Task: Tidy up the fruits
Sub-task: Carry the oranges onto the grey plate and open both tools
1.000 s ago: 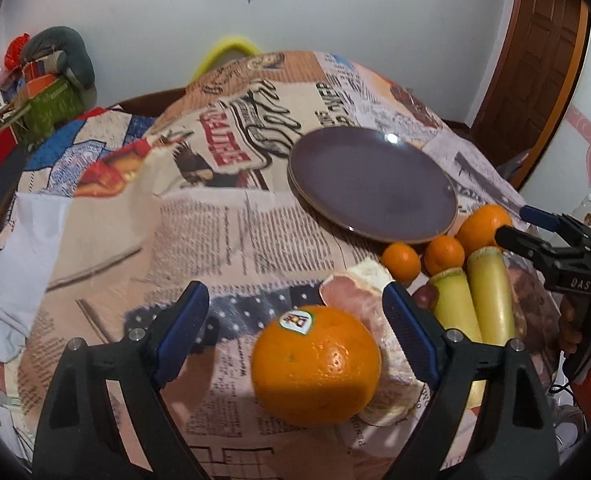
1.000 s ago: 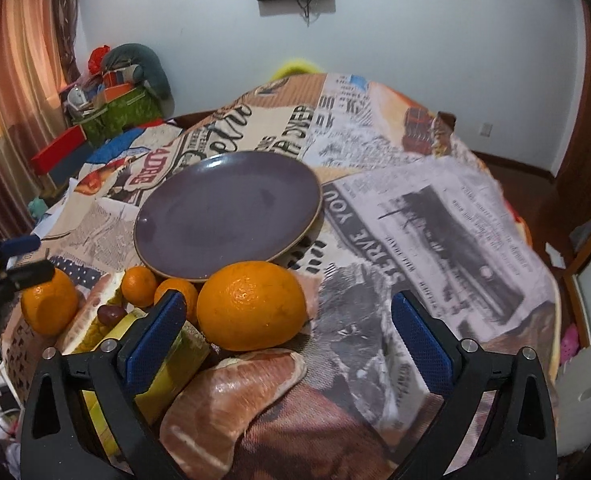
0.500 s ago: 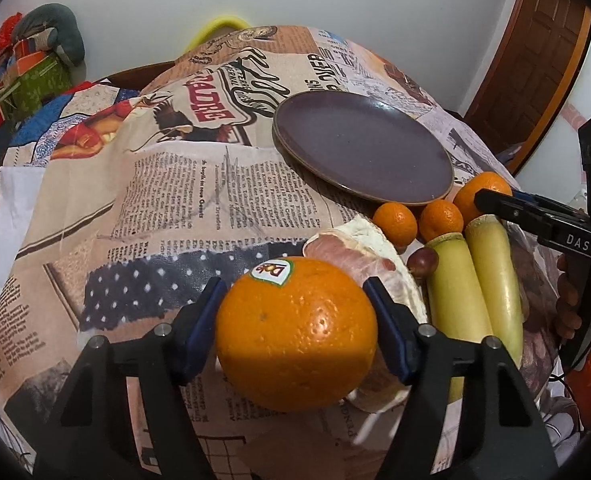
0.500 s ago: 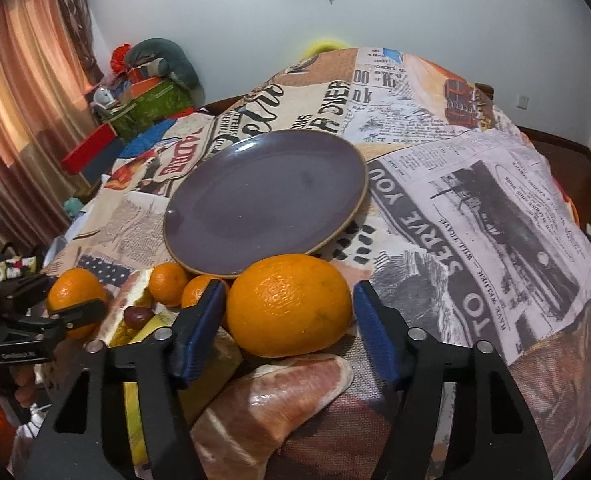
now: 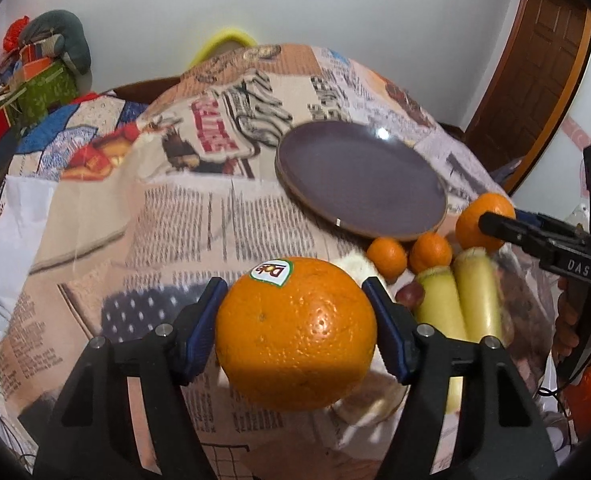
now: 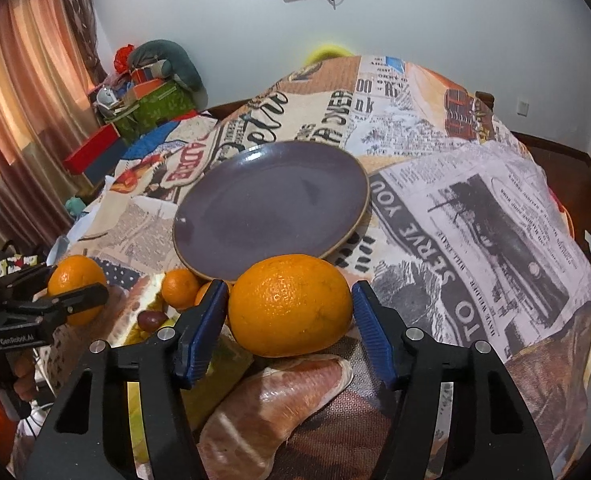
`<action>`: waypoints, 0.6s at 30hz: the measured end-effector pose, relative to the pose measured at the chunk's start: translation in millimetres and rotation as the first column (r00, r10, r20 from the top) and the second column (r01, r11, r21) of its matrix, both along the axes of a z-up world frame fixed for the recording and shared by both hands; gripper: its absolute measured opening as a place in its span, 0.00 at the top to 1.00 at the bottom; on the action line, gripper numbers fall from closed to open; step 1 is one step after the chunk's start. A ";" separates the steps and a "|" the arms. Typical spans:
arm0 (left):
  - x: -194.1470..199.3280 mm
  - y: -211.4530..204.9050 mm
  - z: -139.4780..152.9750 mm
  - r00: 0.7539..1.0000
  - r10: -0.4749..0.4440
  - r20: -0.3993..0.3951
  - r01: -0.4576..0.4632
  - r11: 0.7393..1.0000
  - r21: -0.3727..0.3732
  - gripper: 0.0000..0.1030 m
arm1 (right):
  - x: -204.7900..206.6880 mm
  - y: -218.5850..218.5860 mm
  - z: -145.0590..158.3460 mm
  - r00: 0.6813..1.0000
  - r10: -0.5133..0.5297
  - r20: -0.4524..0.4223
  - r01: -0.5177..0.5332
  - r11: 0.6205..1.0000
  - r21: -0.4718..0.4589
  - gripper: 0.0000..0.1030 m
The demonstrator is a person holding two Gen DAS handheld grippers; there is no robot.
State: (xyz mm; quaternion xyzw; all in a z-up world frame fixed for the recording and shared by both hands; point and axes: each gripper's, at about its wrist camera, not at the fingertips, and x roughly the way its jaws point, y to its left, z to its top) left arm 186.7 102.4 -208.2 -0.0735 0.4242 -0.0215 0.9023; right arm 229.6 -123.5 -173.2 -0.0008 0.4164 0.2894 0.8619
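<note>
While the plate [image 5: 361, 184] is waiting empty, both tongs are squeezing oranges.
The left gripper [image 5: 297, 326] is gripping the stickered orange [image 5: 295, 338]; the right gripper [image 6: 290, 320] is gripping the plain orange [image 6: 290, 305], ready for carrying.

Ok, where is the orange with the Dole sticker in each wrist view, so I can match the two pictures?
Left wrist: the stickered orange sits bottom centre, between the pads of the left gripper.
Right wrist: it shows small at the far left edge, behind a black finger of the left gripper; the sticker is not visible.
Shared landmark: the purple plate.
</note>
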 end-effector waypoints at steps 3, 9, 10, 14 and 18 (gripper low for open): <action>5.7 0.5 15.4 0.999 0.004 0.042 -0.004 1.000 0.001 0.34 | 0.3 -0.3 9.4 1.000 -0.003 0.023 0.003 1.000 0.009 0.42; 21.4 -1.5 42.3 0.993 0.000 0.122 -0.001 1.000 0.007 0.34 | 8.7 1.2 25.9 0.998 -0.003 0.068 0.002 1.000 0.024 0.42; 25.3 -2.1 46.3 0.991 -0.002 0.134 0.002 1.000 0.006 0.34 | 10.9 1.5 28.2 0.997 -0.004 0.076 0.002 1.000 0.025 0.42; 42.7 -3.7 58.1 0.985 -0.004 0.174 0.003 1.000 0.009 0.34 | 19.7 3.4 36.2 0.995 -0.004 0.101 0.000 0.999 0.040 0.42; 61.0 -6.5 63.1 0.981 -0.010 0.193 0.007 1.000 0.014 0.34 | 32.1 7.4 42.8 0.993 -0.006 0.122 -0.001 0.999 0.051 0.42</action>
